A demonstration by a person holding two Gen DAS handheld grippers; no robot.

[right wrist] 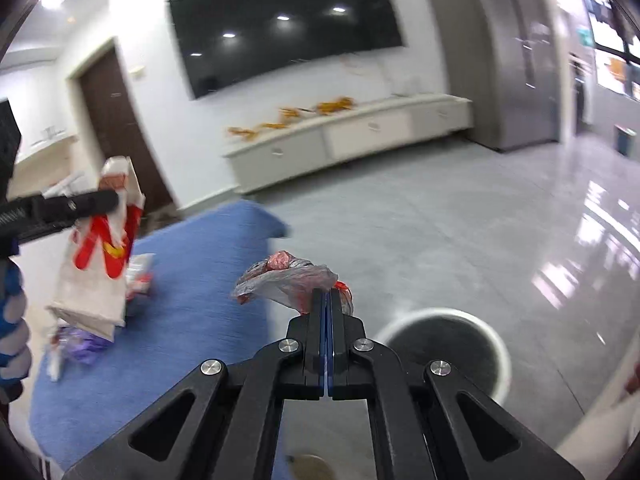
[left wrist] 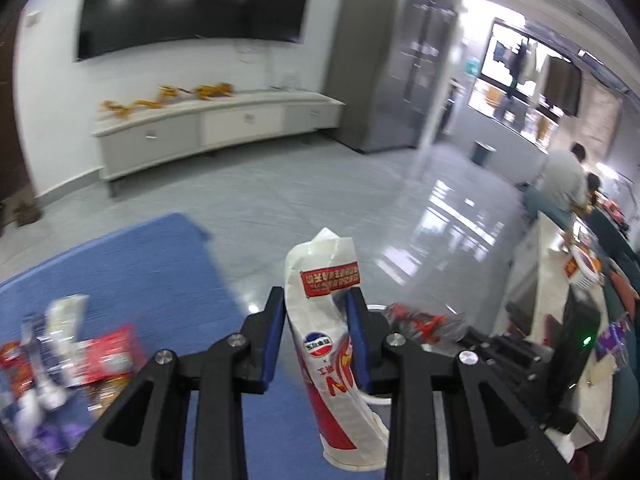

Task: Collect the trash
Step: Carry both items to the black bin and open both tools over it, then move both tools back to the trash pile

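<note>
My left gripper point(left wrist: 316, 300) is shut on a crumpled white paper bag point(left wrist: 332, 344) with red print, held up above the blue cloth point(left wrist: 132, 272). The bag also shows at the left of the right wrist view point(right wrist: 100, 264), held by the left gripper's black fingers point(right wrist: 88, 200). My right gripper point(right wrist: 329, 294) is shut on a crumpled clear plastic wrapper point(right wrist: 288, 276) with red bits, held above the floor beside a white-rimmed round bin point(right wrist: 448, 344). That wrapper shows in the left wrist view point(left wrist: 424, 320) too.
Several loose wrappers point(left wrist: 72, 352) lie on the blue cloth at left; some show in the right wrist view point(right wrist: 80, 340). A white TV cabinet point(left wrist: 216, 128) stands under a wall screen. A table point(left wrist: 560, 280) with clutter and two people point(left wrist: 564, 176) are at right.
</note>
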